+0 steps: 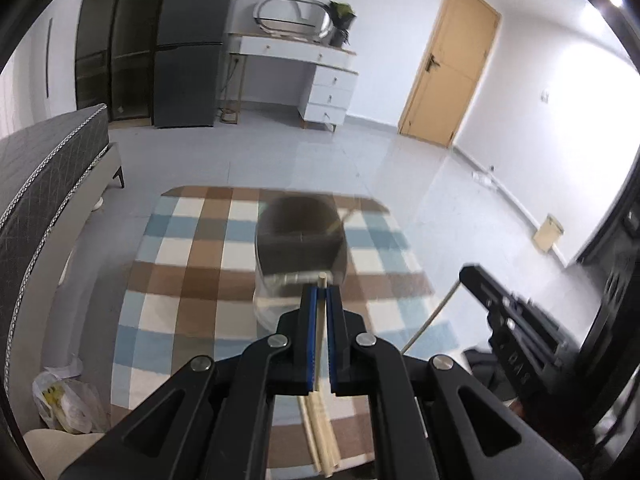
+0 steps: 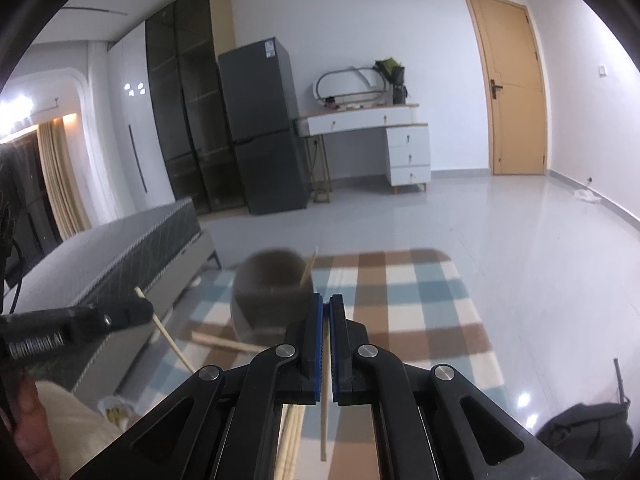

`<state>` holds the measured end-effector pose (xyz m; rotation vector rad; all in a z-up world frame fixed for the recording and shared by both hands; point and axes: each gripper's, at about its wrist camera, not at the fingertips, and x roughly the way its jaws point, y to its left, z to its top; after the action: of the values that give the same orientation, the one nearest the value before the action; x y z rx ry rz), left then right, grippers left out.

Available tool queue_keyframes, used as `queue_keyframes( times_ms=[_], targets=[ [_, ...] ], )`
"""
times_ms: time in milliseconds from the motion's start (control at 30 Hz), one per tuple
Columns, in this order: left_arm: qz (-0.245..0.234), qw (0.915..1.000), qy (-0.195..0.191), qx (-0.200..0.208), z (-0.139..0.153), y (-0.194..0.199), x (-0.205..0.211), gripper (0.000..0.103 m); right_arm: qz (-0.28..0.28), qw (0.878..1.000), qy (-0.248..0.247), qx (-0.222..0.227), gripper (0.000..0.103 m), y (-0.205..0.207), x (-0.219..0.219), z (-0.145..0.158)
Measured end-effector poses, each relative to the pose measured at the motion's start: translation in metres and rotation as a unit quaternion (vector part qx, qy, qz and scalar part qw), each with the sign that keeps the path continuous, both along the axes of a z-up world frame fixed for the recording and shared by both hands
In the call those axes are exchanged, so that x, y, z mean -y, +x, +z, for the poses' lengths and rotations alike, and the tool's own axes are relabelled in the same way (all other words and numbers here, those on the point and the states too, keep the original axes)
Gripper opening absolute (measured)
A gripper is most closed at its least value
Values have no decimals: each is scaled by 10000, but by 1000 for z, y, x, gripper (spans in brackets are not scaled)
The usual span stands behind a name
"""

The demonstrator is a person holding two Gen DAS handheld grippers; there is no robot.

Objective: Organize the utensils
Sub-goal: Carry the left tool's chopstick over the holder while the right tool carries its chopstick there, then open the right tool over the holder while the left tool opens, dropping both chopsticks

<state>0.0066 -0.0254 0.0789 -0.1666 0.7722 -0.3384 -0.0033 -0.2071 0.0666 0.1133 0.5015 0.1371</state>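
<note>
1. Left wrist view: the left gripper [image 1: 322, 292] is closed on a pale wooden chopstick [image 1: 319, 344] running lengthwise between its blue pads, its tip poking out just before the dark cup [image 1: 298, 236].
2. More chopsticks [image 1: 320, 436] lie on the glass bench [image 1: 420, 208] below the gripper.
3. Right wrist view: the right gripper [image 2: 326, 300] is clamped on another chopstick [image 2: 325, 412].
4. One chopstick stands tilted inside the cup.

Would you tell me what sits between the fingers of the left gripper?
A single wooden chopstick is clamped between the blue fingers of the left gripper, seen in the left wrist view.
</note>
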Motion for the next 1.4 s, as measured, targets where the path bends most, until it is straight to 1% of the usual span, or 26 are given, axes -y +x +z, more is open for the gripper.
queue_keyframes(
  times_ms=[100, 167, 333, 433, 533, 600, 700, 800, 1067, 1133, 1200, 1233, 1333, 1367, 1400],
  targets=[
    [43, 9997, -208, 142, 27, 9, -6, 1, 36, 9999, -61, 157, 2, 12, -2, 21],
    [61, 9990, -330, 281, 48, 16, -9, 1, 72, 9993, -73, 350, 2, 21, -4, 43],
    [131, 9969, -402, 665, 87, 33, -14, 1, 186, 9962, -48, 847, 2, 43, -13, 89],
    [206, 9954, -344, 867, 100, 46, -19, 1, 250, 9934, 82, 1113, 2, 60, -20, 112],
    [281, 9947, -282, 949, 102, 63, -23, 1, 283, 9915, 206, 1256, 2, 78, -27, 121],
    [276, 9946, -263, 961, 97, 74, -25, 1, 309, 9910, 308, 1266, 2, 89, -31, 120],
    [289, 9948, -186, 959, 86, 91, -26, 1, 316, 9914, 364, 1218, 2, 106, -39, 112],
    [279, 9958, -165, 851, 70, 106, -27, 1, 332, 9931, 343, 1075, 2, 122, -45, 95],
    [202, 9993, -175, 252, 17, 137, -25, 1, 362, 9964, 215, 737, 3, 147, -45, 44],
    [162, 9995, -218, 133, 12, 142, -25, 1, 374, 9972, 229, 614, 3, 152, -43, 35],
    [121, 9998, -180, 47, 9, 146, -23, 1, 440, 9974, 262, 511, 3, 155, -41, 27],
    [115, 9998, -139, 20, 9, 147, -22, 1, 479, 9975, 251, 459, 5, 157, -41, 22],
    [33, 9999, -106, -99, 4, 147, -19, 1, 603, 9970, 330, 350, 6, 158, -39, 14],
    [53, 9999, -43, -153, 4, 147, -18, 5, 597, 9972, 328, 293, 12, 157, -38, 12],
    [66, 9998, -10, -198, 3, 146, -17, 14, 602, 9973, 335, 255, 17, 158, -37, 11]
  ],
)
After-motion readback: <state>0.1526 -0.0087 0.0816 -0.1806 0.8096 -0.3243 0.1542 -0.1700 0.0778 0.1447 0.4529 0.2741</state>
